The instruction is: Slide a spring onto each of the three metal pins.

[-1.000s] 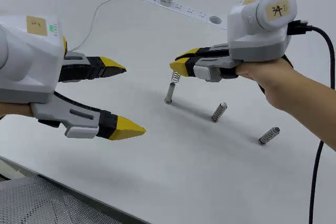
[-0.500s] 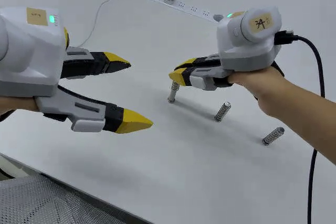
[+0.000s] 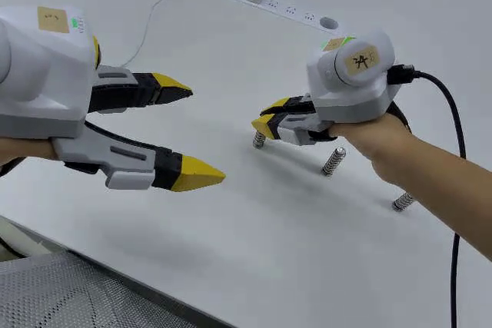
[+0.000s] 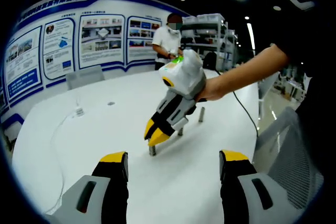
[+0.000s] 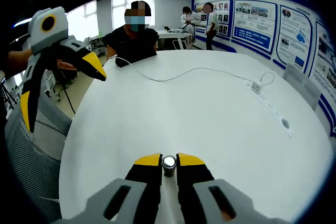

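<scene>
Well, the right claw is nearly shut on the spring over its pin standing on the worktop, while the left claw hangs wide open and empty, so I think any sideways push could tip this pin.

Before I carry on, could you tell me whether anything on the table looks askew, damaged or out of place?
Nothing stands out. The spring-covered middle pin and right-hand pin stand on the white table, neither toppled; the right gripper is closed around the third pin. The left gripper hangs open, clear of them.
</scene>
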{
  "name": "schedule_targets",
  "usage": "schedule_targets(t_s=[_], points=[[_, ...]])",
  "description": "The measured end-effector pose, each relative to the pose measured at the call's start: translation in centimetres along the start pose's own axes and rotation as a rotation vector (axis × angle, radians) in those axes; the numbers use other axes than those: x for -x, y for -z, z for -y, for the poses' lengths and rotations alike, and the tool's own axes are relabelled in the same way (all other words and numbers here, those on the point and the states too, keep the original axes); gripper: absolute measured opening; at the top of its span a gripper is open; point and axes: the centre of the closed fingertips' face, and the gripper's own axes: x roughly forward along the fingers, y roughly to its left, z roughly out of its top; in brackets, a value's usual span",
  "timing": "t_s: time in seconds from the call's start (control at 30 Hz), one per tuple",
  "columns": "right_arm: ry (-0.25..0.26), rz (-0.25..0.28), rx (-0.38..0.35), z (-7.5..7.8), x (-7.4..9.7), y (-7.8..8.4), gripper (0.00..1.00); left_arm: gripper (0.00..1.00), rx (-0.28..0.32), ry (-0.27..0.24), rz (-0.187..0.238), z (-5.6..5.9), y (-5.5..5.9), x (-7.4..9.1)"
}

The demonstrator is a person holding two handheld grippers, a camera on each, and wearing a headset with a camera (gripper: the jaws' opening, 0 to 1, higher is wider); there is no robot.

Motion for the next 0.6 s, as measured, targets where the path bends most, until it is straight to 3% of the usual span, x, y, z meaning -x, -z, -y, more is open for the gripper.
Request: schedule_targets(t_s=[0.3,0.6], points=[[-0.003,-0.027,0.008,0.46,-0.31,0.89,0.11,0.72,-0.002,0.007,-0.01,0.09,0.1,-0.19],[-0.022,-0.024,-0.012,0.16,-0.42,0.8,0.11,0.71,-0.002,0.018,-0.014,0.4,0.15,-0.26]])
